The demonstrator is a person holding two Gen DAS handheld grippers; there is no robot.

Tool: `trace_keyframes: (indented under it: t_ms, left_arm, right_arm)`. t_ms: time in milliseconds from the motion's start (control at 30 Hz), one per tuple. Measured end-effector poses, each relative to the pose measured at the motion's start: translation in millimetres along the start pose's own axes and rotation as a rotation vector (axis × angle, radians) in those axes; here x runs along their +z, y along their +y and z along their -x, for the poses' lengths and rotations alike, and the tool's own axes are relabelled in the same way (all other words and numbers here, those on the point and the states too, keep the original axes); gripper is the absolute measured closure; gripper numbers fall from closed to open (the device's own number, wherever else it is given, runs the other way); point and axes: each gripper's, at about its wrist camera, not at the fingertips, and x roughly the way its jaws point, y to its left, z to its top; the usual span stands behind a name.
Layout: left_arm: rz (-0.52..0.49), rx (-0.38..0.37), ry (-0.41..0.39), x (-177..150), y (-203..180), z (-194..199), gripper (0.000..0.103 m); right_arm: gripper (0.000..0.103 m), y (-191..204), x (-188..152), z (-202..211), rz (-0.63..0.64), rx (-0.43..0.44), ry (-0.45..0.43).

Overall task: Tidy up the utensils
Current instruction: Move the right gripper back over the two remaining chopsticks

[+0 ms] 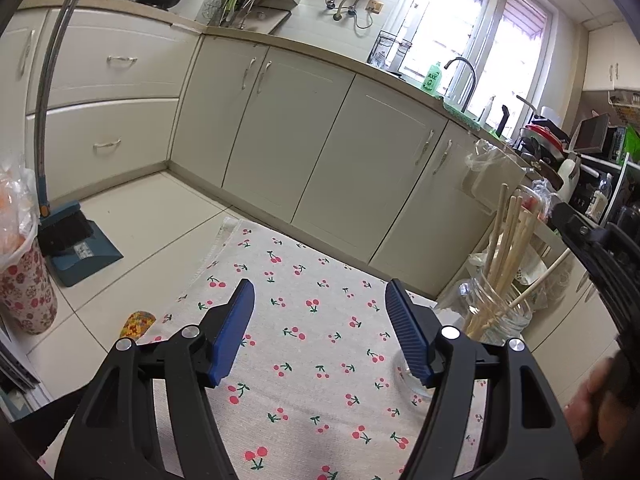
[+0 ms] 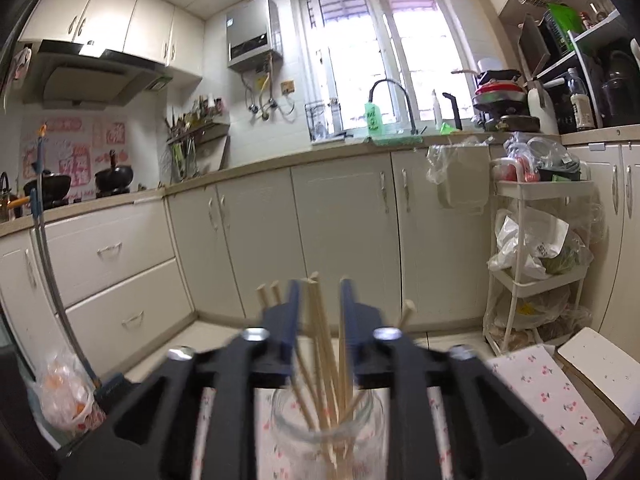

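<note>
Left claw (image 1: 320, 300) wide open, empty, over cherry-print cloth (image 1: 304, 360). Right claw (image 2: 319, 300) part-open around pale wooden chopsticks (image 2: 320, 344) in clear glass jar (image 2: 328, 436); grip unclear.

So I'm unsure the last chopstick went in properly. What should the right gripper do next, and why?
Probably ease the right gripper straight up and clear. Its fingers stand apart around the chopsticks, which stand in the glass jar without seeming pinched. One chopstick leans far out over the rim, so lift slowly. The left gripper is open over the cherry cloth.
</note>
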Motion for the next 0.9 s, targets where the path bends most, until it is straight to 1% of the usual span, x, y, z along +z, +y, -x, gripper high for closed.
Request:
trace_keyframes:
  t_ms: [100,167,200,267,300,333,400,433,467,533,667,700,800,900]
  left_arm:
    - [-0.021,0.0,-0.01,-2,-4,2,0.038]
    - [-0.037,-0.008,-0.016,-3,-7,3,0.038]
    - [-0.041,-0.011,-0.019,-3,-7,4,0.038]
    - [-0.048,-0.017,-0.013,-3,-9,5,0.038]
    - [-0.05,-0.024,0.006,-3,-9,5,0.038]
    - [-0.05,-0.034,0.035,-3,-9,4,0.038]
    - [-0.049,-0.039,0.083,-5,-9,9,0.037]
    - [-0.055,-0.044,0.1,-6,-9,12,0.037]
    - [-0.067,-0.049,0.118,-9,-10,17,0.037]
    - [-0.102,-0.051,0.143,-17,-14,26,0.035]
    - [-0.144,-0.063,0.188,-31,-19,43,0.033]
    - [-0.15,-0.064,0.194,-33,-20,46,0.032]
    - [-0.166,-0.064,0.22,-40,-21,54,0.032]
    - [-0.176,-0.064,0.255,-45,-25,56,0.031]
  right_arm:
    - [0.072,-7,-5,24,-0.02,-0.015,0.043]
    - [0.072,-13,-16,40,-0.033,-0.028,0.11]
    - [0.072,-15,-22,45,-0.034,-0.026,0.154]
    - [0.072,-19,-45,54,-0.032,-0.008,0.306]
    - [0.073,-20,-55,56,-0.034,0.001,0.36]
    - [0.076,-20,-66,59,-0.031,0.014,0.423]
    - [0.078,-17,-88,65,-0.009,0.035,0.524]
    - [0.08,-15,-96,66,0.001,0.046,0.564]
    - [0.082,-12,-102,67,0.004,0.052,0.587]
    - [0.082,-8,-114,65,0.006,0.056,0.641]
    - [0.082,-1,-124,57,0.026,0.059,0.7]
    - [0.082,1,-127,54,0.039,0.062,0.729]
    - [0.083,0,-127,50,0.065,0.037,0.743]
    - [0.09,-6,-128,55,0.076,0.015,0.752]
